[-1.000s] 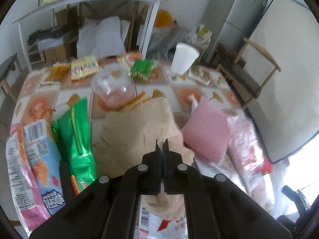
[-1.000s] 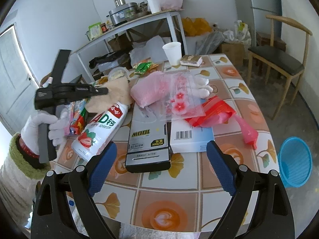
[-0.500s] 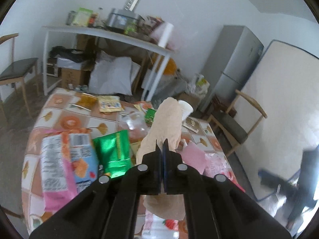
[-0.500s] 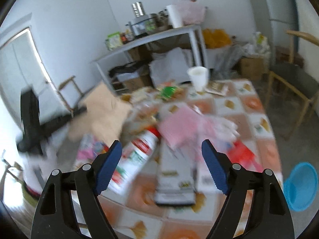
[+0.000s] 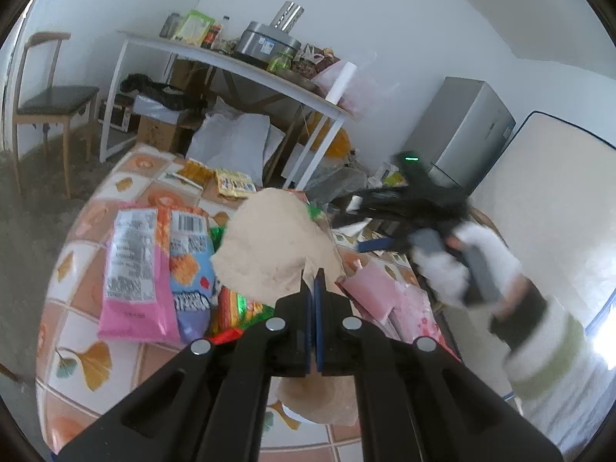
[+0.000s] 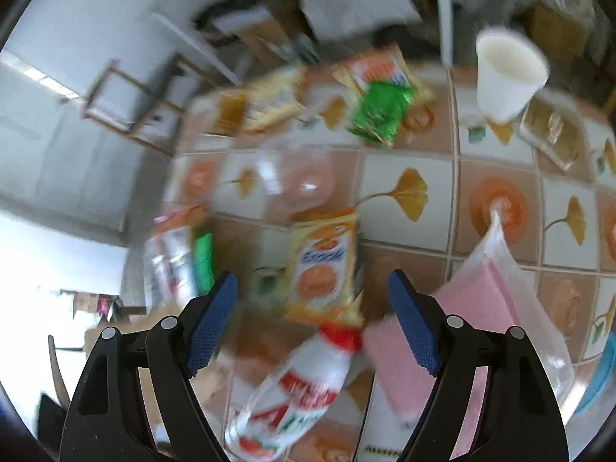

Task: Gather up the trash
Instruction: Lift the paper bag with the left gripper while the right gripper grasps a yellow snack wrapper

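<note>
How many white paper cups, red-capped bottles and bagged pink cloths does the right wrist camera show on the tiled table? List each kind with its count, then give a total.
White paper cup: 1
Red-capped bottle: 1
Bagged pink cloth: 1
Total: 3

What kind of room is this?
Probably a kitchen or dining room at home: there is a fridge, a cooker on a shelf table, and snack packets on a tiled table.

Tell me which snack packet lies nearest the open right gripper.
The orange-yellow biscuit packet, lying just beyond the right gripper. The green packet and the yellow packets sit further up the table.
</note>
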